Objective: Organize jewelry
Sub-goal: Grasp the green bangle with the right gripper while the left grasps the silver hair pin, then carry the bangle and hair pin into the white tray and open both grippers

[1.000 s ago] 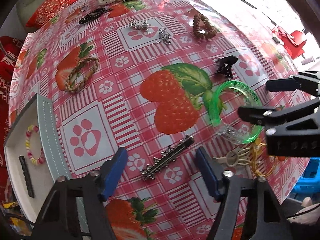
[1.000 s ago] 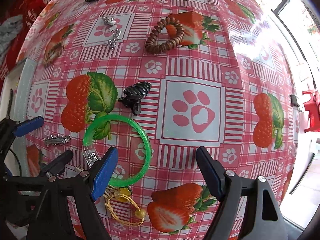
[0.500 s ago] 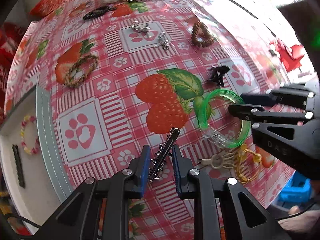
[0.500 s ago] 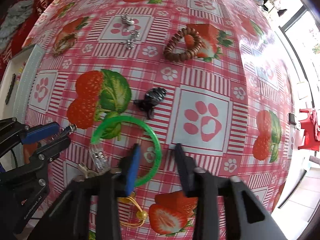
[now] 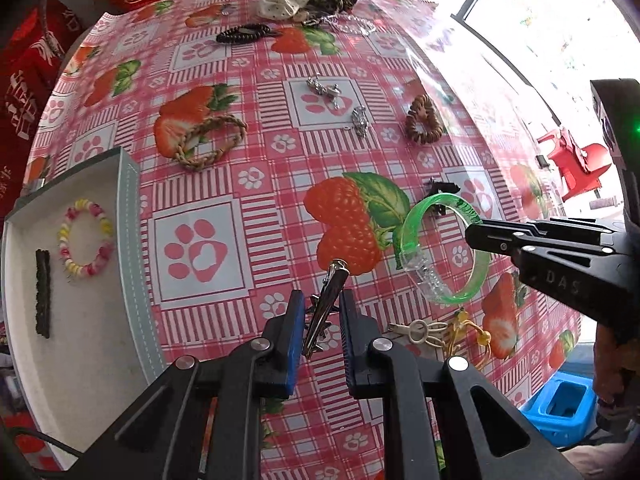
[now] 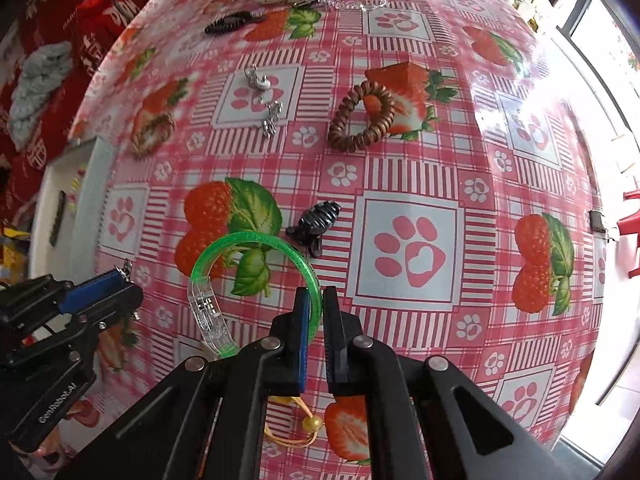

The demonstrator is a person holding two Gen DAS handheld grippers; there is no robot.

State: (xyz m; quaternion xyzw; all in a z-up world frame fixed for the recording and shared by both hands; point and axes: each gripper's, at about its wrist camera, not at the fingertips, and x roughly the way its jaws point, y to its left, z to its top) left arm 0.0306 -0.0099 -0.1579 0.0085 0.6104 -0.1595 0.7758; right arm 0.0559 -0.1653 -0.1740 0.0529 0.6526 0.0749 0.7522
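- Strawberry-and-paw-print cloth, pink check, covers the round worktop [image 5: 248, 148]; window glare along its far-right edge.
- Left gripper [image 5: 319, 320]: jaws closing, nearly together, blue pads on either side of a silver hair clip [image 5: 326, 304]. Clip stands tilted, its tip clear of the cloth.
- Right gripper [image 6: 316, 320]: jaws fully closed on the rim of a green translucent bangle [image 6: 256, 276]. Bangle's clear clasp section hangs on the left side, raised off the cloth.
- White tray [image 5: 132, 240] at the worktop's left edge holds a pastel bead bracelet [image 5: 86, 238] and a dark bar clip [image 5: 43, 292], apart from each other.
- Loose on the cloth: black claw clip [image 6: 316, 222] just beyond the bangle, brown coil tie [image 6: 362, 116], braided rope bracelet [image 5: 208, 140], silver charms [image 5: 340, 100].
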